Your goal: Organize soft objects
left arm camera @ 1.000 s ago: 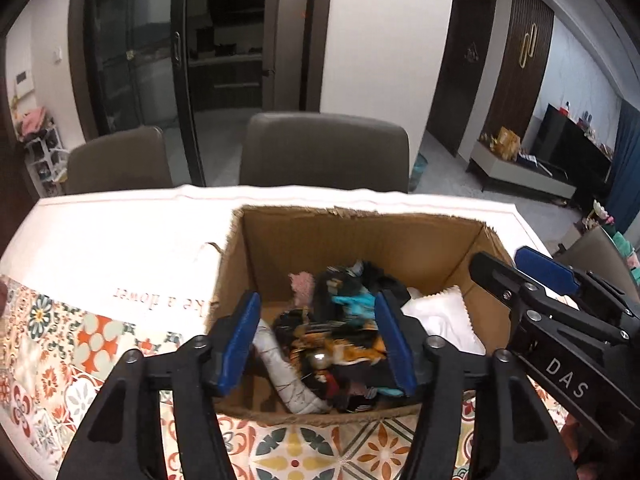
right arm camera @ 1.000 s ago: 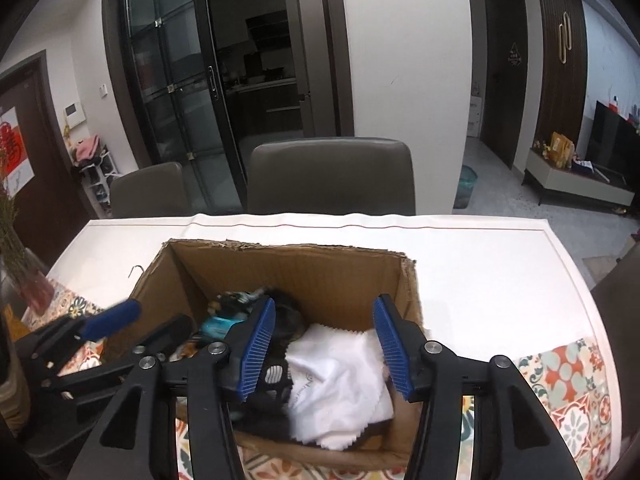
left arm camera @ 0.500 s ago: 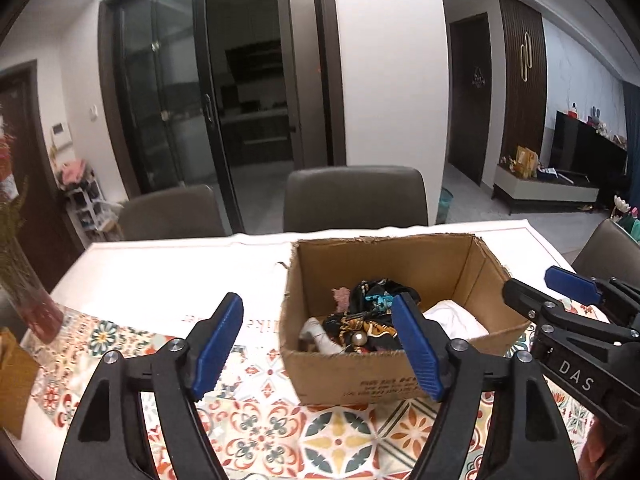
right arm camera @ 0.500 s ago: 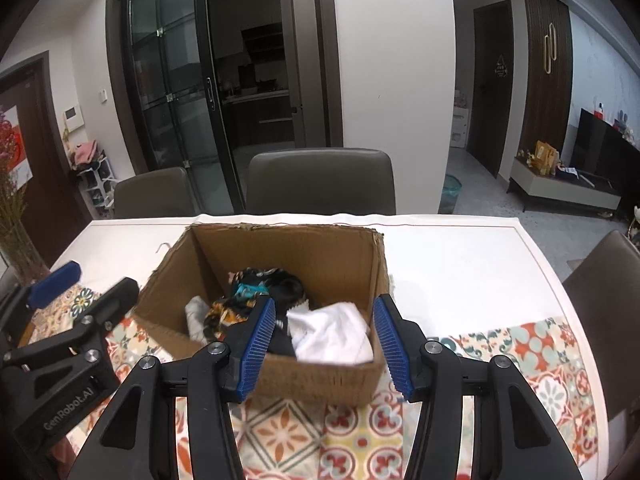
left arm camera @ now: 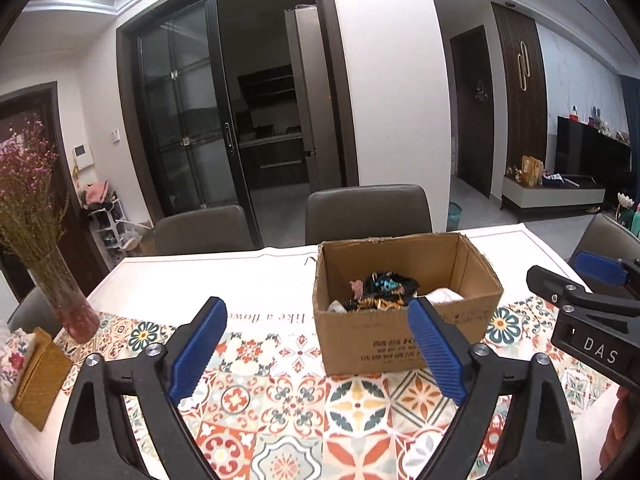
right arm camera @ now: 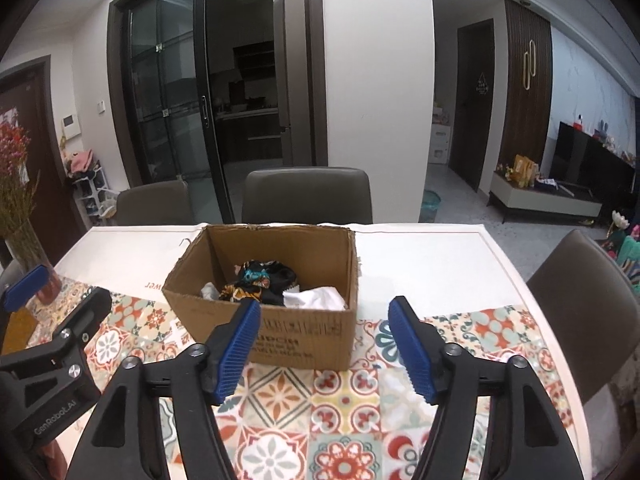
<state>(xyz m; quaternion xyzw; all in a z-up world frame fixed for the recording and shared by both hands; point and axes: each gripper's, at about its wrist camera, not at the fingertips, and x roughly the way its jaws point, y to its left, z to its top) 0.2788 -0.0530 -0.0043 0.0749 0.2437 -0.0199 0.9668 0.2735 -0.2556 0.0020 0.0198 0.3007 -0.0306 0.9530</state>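
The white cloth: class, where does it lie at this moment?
In the right wrist view, the white cloth lies inside the cardboard box, in its near right corner, beside the dark patterned fabrics.

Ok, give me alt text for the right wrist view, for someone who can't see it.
An open cardboard box sits on a patterned tablecloth, holding dark patterned fabrics and a white cloth. In the foreground the right hand-held gripper is opening with nothing between its blue pads; the left hand-held gripper shows at the left edge. Grey chairs stand behind the table.

Cardboard box (left arm camera: 404,336) beyond opening, empty left gripper (left arm camera: 316,348)
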